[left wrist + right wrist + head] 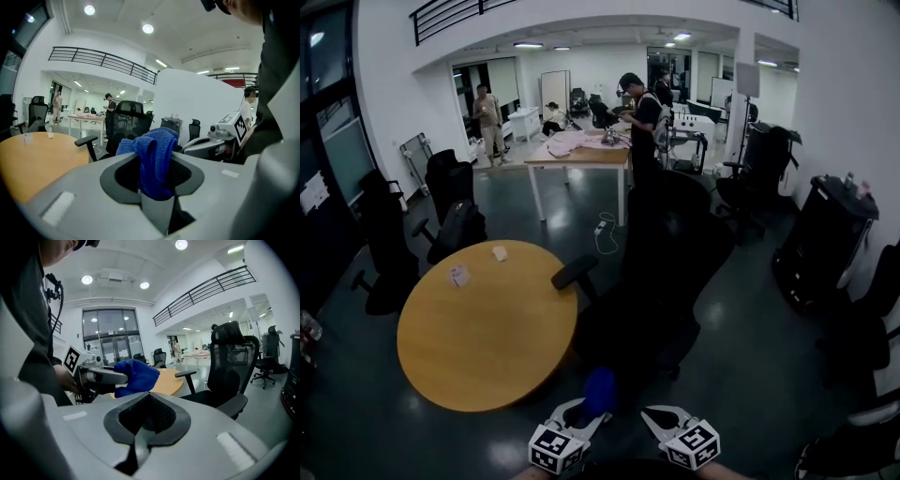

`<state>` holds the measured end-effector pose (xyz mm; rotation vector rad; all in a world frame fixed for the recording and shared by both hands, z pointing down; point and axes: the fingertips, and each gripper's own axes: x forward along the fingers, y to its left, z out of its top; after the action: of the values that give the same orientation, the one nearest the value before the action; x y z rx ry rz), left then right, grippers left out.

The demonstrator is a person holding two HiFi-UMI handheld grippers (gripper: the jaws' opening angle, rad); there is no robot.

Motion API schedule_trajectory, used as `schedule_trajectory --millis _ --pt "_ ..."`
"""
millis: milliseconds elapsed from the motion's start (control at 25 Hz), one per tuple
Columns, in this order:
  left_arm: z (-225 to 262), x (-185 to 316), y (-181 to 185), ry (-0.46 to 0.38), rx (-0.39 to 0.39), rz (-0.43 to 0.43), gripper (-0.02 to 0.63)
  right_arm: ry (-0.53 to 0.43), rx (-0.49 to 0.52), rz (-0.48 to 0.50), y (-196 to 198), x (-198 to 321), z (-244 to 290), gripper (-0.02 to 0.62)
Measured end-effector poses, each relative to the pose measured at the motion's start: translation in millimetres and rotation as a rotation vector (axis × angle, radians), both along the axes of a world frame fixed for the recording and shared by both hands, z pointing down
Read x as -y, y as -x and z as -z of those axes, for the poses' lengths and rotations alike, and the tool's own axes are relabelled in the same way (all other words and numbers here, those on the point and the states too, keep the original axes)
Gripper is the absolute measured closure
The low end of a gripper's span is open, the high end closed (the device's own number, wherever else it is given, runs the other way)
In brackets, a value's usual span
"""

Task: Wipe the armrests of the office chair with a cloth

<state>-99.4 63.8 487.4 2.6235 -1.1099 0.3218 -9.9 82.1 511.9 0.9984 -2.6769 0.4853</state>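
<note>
At the lower left of the head view, the left tongs (586, 414) are closed on a blue cloth (600, 388). The cloth is bunched between the jaws and stands proud of their tips. The round table (478, 328) lies further left and is not involved in the task.

The step in hand is judged to be the approach to the first armrest; no contact with the chair has yet been made. For a good result, the following is advised:

1. The loose bunch of cloth, not the jaw tips, should be presented to the armrest pad, so that hard parts do not scrape it.
2. A firm clamp on the cloth is required, since only part of it is gripped and a drag along the pad could pull it free.
3. Strokes should be run along the length of the pad, top first, then the edges.
4. The chair is likely to swivel or roll under pressure. It may be steadied with the free tongs.

The office chair (675, 258) stands just beside the table, ahead of both tongs. Its near armrest (574, 273) projects toward the table edge. The armrest lies beyond the cloth and slightly to its left, clearly apart from it. The second armrest cannot be made out in the head view.

To the right, the right tongs (664, 419) are fully closed with nothing between the jaws. They are held near the left tongs and apart from the chair.
</note>
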Motion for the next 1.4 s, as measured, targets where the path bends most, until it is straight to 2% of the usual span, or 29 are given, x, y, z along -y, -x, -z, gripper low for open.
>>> schedule_trajectory --millis 240,360,520,840,1400 --pt "30 -14 -24 -0.073 -0.041 -0.015 0.453 -0.1 0.022 0.022 -5 0 15 0.591" --pt "31 -26 -34 -0.09 -0.037 -0.03 0.453 -0.135 0.034 0.044 -2 -6 19 0.591" --pt "32 -31 -47 -0.101 -0.025 -0.061 0.453 -0.135 0.034 0.083 1 -17 19 0.591" --pt "34 -39 -63 -0.125 -0.013 -0.127 0.453 -0.146 0.025 0.072 -2 -22 23 0.591" --pt "28 -43 -64 -0.116 -0.02 -0.153 0.453 -0.159 0.029 0.054 -3 -27 19 0.592"
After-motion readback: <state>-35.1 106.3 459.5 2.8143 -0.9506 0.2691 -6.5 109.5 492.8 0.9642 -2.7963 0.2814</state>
